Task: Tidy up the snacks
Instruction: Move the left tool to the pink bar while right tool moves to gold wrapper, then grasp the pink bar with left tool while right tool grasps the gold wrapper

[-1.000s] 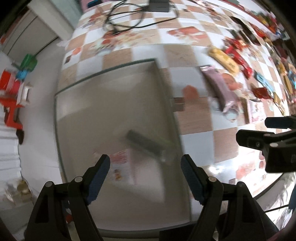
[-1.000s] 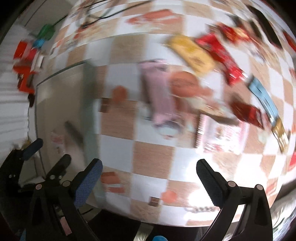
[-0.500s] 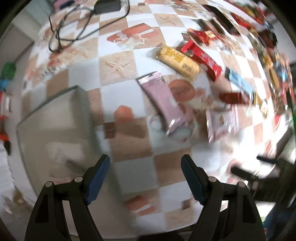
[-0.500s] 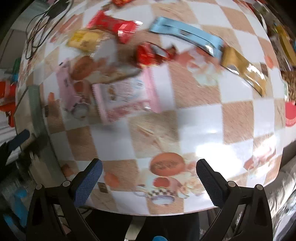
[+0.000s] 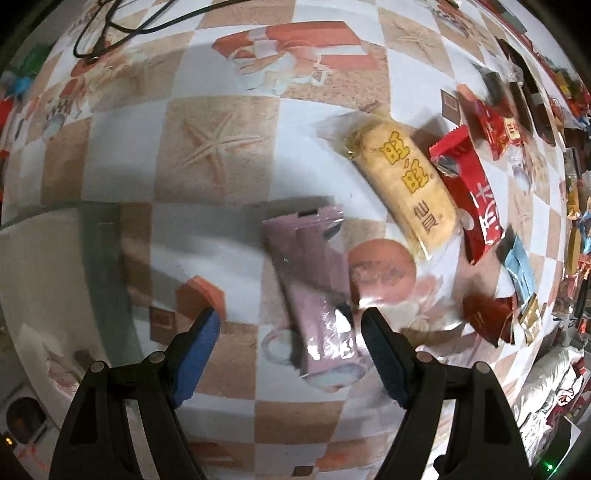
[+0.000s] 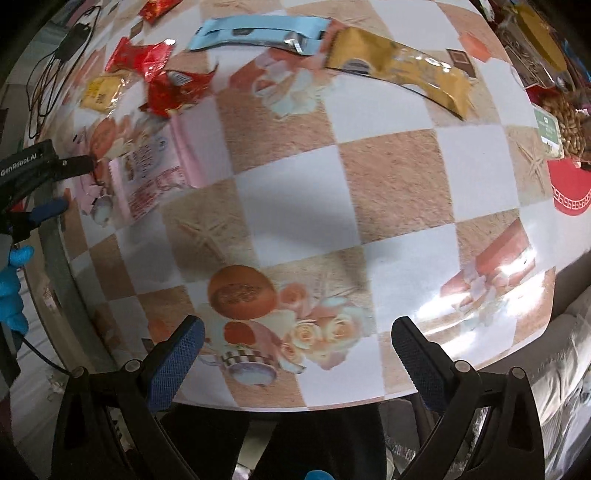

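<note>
My left gripper [image 5: 290, 338] is open, its blue pads either side of the near end of a long pink snack pack [image 5: 314, 291] lying on the checked tablecloth. A yellow rice-cracker pack [image 5: 406, 188] and a red pack [image 5: 476, 203] lie beyond it to the right. My right gripper [image 6: 295, 350] is open and empty over bare tablecloth. In the right wrist view a pink-white pack [image 6: 151, 177], red wrappers [image 6: 166, 88], a blue bar [image 6: 258, 31] and a gold pack [image 6: 399, 68] lie ahead; the left gripper [image 6: 40, 166] shows at far left.
A clear glass-walled box [image 5: 107, 258] stands at the left of the table. Black cables [image 5: 122, 26] lie at the far left. Many more snacks [image 5: 535, 110] crowd the right side. A bag of nuts [image 6: 569, 122] and a red lid [image 6: 572, 192] sit at far right. The table's near edge [image 6: 332, 402] is close.
My left gripper has moved from over the clear box rightward and down to the pink pack. My right gripper has swung right, away from the box, toward the table's near edge.
</note>
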`<action>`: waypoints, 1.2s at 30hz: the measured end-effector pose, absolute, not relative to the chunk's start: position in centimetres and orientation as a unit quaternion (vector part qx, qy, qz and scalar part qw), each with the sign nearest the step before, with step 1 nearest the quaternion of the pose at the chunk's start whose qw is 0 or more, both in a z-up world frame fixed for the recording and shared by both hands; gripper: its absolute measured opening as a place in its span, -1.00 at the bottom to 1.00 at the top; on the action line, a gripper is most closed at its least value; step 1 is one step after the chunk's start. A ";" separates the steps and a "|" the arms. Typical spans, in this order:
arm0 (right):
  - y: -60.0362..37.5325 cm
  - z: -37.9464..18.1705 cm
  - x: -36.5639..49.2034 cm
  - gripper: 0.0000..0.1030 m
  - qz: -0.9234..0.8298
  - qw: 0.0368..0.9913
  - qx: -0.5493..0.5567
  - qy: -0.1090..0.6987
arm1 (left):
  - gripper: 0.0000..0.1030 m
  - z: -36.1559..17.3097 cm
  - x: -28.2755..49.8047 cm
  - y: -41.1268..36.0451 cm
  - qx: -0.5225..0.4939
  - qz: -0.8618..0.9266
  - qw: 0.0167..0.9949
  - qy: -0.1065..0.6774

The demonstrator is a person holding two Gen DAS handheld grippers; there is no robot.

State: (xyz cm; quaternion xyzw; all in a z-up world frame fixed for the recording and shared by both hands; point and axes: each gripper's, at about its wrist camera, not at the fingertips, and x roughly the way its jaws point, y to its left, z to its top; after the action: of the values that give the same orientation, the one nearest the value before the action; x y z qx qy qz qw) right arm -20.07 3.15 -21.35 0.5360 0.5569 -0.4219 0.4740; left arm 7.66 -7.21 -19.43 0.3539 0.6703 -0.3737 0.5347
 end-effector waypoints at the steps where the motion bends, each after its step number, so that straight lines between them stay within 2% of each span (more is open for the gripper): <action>1: 2.7 -21.4 -20.6 0.97 -0.423 0.475 0.535 0.556 | 0.59 -19.5 7.4 -7.4 0.362 -0.372 0.537 0.665; 8: -0.4 -20.1 -24.0 0.97 -0.450 0.478 0.514 0.552 | 0.49 -19.1 6.0 -8.4 0.391 -0.379 0.552 0.632; 21: -11.3 -17.9 -30.9 0.97 -0.594 0.416 0.508 0.465 | 0.60 -17.9 3.0 -8.0 0.395 -0.382 0.562 0.618; 26: -13.4 -19.4 -29.9 0.97 -0.598 0.398 0.504 0.479 | 0.60 -18.4 3.8 -7.6 0.396 -0.387 0.564 0.613; 29: -11.6 -19.3 -27.8 0.97 -0.587 0.398 0.500 0.498 | 0.42 -18.2 3.2 -7.3 0.387 -0.395 0.559 0.618; 34: -7.0 -19.8 -24.8 0.97 -0.554 0.411 0.513 0.511 | -0.04 -17.6 1.5 -5.6 0.408 -0.424 0.542 0.600; 36: -5.3 -20.6 -24.5 0.97 -0.545 0.415 0.515 0.515 | -0.07 -17.5 0.7 -4.6 0.420 -0.436 0.532 0.592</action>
State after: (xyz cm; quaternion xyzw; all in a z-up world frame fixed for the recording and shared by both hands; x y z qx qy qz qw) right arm -24.52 -5.28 -20.55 0.5152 0.5152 -0.5446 0.4155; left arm 0.67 -4.59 -17.50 0.4204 0.5917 -0.4358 0.5323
